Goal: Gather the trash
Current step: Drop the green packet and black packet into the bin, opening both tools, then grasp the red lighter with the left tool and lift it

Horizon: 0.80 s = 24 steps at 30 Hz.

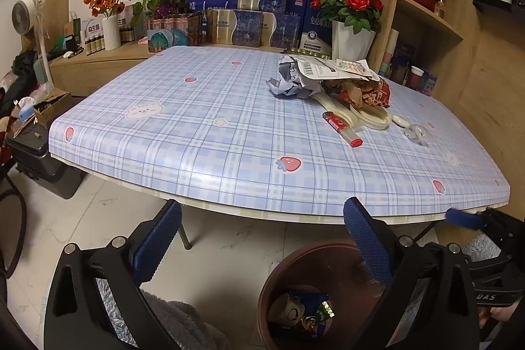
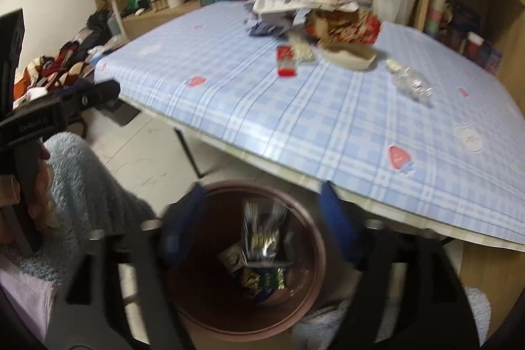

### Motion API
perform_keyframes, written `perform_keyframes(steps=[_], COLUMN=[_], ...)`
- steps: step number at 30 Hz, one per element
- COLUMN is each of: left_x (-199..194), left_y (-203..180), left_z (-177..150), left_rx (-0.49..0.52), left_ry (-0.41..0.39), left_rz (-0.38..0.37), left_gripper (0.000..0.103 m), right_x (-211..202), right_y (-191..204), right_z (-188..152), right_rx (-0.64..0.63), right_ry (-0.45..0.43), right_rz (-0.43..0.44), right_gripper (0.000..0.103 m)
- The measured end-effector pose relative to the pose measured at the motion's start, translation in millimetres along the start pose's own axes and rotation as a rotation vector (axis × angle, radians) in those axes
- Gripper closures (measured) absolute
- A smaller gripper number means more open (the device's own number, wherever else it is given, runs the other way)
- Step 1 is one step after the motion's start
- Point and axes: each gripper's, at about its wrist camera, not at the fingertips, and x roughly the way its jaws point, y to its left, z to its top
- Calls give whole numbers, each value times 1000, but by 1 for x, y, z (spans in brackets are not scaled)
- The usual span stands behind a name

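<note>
**Operator:** Looking down my right gripper (image 2: 262, 218), I see its blue fingers (image 2: 338, 225) spread apart over the mouth of the brown bin (image 2: 315, 284), pinching nothing. A shiny wrapper (image 2: 262, 235) shows blurred between them, inside the bin's opening, its long axis running roughly up the picture. Whether it is in the air or resting on the wrappers below, I cannot tell.

**Spotter:** And your left?

**Operator:** My left gripper (image 1: 262, 238) is spread wide and empty, short of the table (image 1: 197, 133) edge, the bin just beside its right finger.

**Spotter:** What remains on the cloth?

**Operator:** A heap at the far right: crumpled paper (image 1: 288, 81), a white barcode bag (image 1: 325, 68), a red snack packet (image 1: 377, 94). Nearer me lies a red-and-clear tube (image 1: 341, 128), long axis slanting from far-left to near-right. Just beside it, a cream tray (image 1: 370, 118) and some clear plastic (image 1: 416, 133).
</note>
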Motion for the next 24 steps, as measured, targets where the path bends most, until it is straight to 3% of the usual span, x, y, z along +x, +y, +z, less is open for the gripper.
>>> perform_keyframes(steps=[2,4,9,19,24], left_x=[0,-1,-1,4,7], left_y=[-1,-1,-1,-4,-8], left_z=[0,0,0,-2,-3], left_rx=[1,1,4,19,32], left_ry=[-1,-5,-4,16,19], left_rz=[0,2,2,-3,-6], left_gripper=[6,6,6,6,7], right_x=[-6,-13,-26,-28,-23], right_y=[-3,-6,-13,-22,-30], right_z=[1,3,5,2,0], right_rx=[15,31,52,94,133], right_ry=[-38,-85,-178,-230,-212], right_rz=[-31,-88,-162,-178,-170], right_gripper=[10,6,6,6,6])
